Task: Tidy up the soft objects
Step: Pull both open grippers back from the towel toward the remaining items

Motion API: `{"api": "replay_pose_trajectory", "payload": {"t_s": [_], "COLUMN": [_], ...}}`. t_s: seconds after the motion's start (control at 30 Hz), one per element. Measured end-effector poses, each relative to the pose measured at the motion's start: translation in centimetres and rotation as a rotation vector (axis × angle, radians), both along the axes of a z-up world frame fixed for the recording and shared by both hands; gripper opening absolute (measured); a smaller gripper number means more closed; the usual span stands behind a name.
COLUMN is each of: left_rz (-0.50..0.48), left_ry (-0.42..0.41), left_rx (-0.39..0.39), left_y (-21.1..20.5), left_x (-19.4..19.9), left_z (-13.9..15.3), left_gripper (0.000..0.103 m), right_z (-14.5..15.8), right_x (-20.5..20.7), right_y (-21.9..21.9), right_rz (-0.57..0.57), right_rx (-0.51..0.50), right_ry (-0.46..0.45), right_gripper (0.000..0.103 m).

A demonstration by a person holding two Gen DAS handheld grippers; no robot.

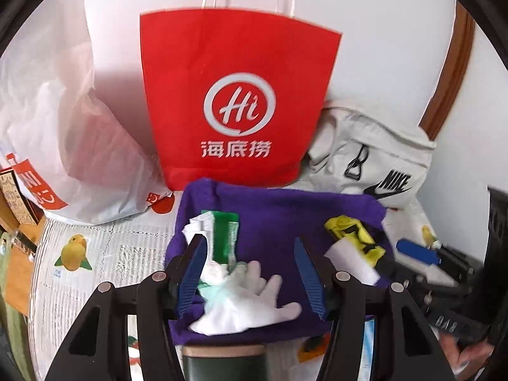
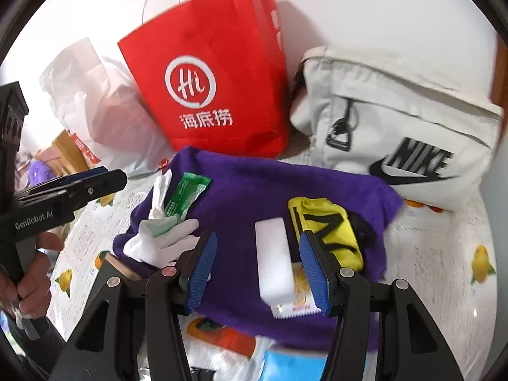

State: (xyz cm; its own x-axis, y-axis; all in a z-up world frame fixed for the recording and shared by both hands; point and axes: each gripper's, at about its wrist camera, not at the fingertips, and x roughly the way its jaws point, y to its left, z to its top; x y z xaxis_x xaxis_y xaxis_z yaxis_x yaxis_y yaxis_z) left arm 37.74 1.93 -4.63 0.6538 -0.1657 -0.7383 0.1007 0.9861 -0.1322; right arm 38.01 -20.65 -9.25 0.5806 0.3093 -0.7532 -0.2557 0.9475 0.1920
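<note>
A purple cloth [image 1: 279,212] [image 2: 254,184] lies on the table with soft items on it. A white glove [image 1: 250,301] [image 2: 165,241] and a green packet [image 1: 225,238] [image 2: 187,197] lie on its left part. A white sponge block [image 2: 274,260] [image 1: 352,260] and a yellow-black sock [image 2: 327,225] [image 1: 355,235] lie on its right part. My left gripper [image 1: 249,250] is open, its jaws either side of the glove and just above it. My right gripper [image 2: 258,247] is open over the sponge block. The left gripper also shows in the right wrist view [image 2: 79,184].
A red paper bag [image 1: 235,95] [image 2: 216,89] stands behind the cloth. A white plastic bag [image 1: 63,146] sits to its left, a white Nike bag [image 2: 406,133] [image 1: 374,158] to its right. A small snack packet [image 2: 295,304] lies under the sponge.
</note>
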Motion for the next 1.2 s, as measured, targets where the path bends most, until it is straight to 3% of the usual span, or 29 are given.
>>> {"api": "replay_pose_trajectory", "payload": {"t_s": [0.33,0.5,0.83,0.97,1.2], "left_rz": [-0.06,-0.082,-0.101,-0.116,-0.054], "left_ry": [-0.056,-0.071,0.002,0.031,0.079], "left_rx": [0.012,0.013,0.011,-0.008,-0.064], "left_y": [-2.1,-1.9,-1.5,-1.7,0.2], "left_x": [-7.9,-12.9,-20.7,-23.0,-25.7], "left_z": [3.8,4.0,-1.1,-3.2,-6.2], "left_gripper": [0.061,0.062,0.063,0.063,0.063], "right_z": [2.0,1.7,-0.9,-2.4,-7.0], "right_x": [-7.9,-12.4,-20.8,-23.3,-25.1], "right_y": [-0.5,-0.9,-0.9,0.0,0.8], "right_rz": [-0.024,-0.034,-0.008,0.018,0.056], "right_rx": [-0.066,-0.057,-0.019,-0.053,-0.125], "right_ry": [-0.016,-0.019,0.003,0.002,0.044], "right_gripper": [0.054,0.054,0.054,0.054,0.054]}}
